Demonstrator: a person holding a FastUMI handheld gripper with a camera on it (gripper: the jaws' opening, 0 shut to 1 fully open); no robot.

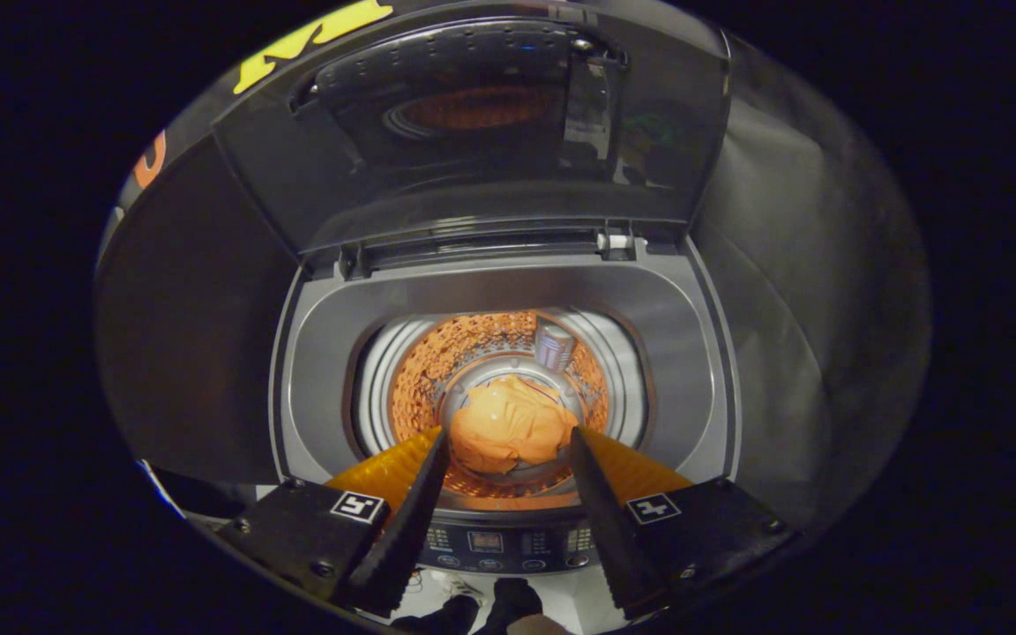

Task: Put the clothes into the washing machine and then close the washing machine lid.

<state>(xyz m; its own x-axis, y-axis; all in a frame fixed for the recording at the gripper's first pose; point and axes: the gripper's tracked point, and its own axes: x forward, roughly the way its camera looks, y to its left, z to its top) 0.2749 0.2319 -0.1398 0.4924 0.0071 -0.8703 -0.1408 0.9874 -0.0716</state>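
Note:
An orange garment [508, 423] lies crumpled at the bottom of the washing machine's drum [424, 375], well below my fingers. The machine's grey top rim [490, 287] surrounds the round opening. Its dark lid [473, 132] stands raised upright behind the opening, hinged at the back. My gripper [508, 441] hangs open above the front of the opening, its orange and black fingers [411, 489] spread wide with nothing between them. The garment shows through the gap between them.
The control panel [499, 542] runs along the machine's front edge, under my fingers. A small grey cylinder [554, 346] sits on the drum's inner wall at the back right. Dark cloth walls close in on both sides.

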